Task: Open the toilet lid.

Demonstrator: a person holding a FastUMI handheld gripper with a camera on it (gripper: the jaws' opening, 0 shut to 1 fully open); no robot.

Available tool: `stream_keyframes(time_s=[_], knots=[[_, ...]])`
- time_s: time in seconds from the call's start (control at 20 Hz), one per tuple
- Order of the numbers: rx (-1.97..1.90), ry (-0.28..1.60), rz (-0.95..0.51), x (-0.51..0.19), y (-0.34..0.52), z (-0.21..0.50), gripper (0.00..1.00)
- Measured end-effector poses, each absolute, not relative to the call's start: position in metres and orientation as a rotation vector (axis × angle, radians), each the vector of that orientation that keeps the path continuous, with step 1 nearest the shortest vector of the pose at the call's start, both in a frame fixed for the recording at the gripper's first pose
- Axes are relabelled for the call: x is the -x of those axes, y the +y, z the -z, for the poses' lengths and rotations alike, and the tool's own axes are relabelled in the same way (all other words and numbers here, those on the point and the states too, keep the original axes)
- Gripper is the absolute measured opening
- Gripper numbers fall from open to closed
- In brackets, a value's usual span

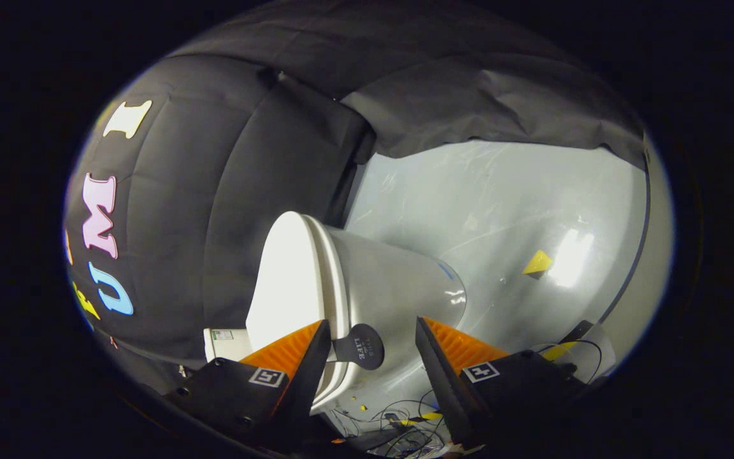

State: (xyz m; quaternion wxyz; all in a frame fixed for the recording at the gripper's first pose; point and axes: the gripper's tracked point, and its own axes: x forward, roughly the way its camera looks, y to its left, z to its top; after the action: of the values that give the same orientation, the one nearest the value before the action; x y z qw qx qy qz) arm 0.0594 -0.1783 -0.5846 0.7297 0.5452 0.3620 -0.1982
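- White plastic toilet lid sits lower centre-left, closed on the bowl.
- Gripper gapes wide, holding nothing.
- Dark round lift tab lies between the fingers.
- Approach step, seemingly; next, pinch tab, swing lid away.

Toilet ahead of tool, lid closed on it; lid tab between spread fingers

- The gripper is rolled well to one side, so the scene ahead of it appears tipped over.
- Its two fingers stand wide apart, jaws spread, pressing on nothing.
- Each finger carries a ribbed pad on its inner face and a small square marker near its base.
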Motion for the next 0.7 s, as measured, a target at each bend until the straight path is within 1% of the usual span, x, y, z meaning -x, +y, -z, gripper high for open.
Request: stream_keyframes(time_s=[0.1, 0.15, 0.25, 0.4, 0.5, 0.7], knots=[[-1.263, 0.808, 0.426, -0.063, -0.172, 0.592, 0.71], [-1.285, 0.810, 0.420, -0.065, -0.168, 0.595, 0.71], [-1.319, 0.802, 0.396, -0.071, -0.164, 0.595, 0.46], [-1.353, 0.799, 0.320, -0.072, -0.149, 0.590, 0.45], [-1.395, 0.798, 0.317, -0.076, -0.154, 0.590, 0.24], [-1.343, 0.791, 0.297, -0.077, -0.153, 0.590, 0.24]])
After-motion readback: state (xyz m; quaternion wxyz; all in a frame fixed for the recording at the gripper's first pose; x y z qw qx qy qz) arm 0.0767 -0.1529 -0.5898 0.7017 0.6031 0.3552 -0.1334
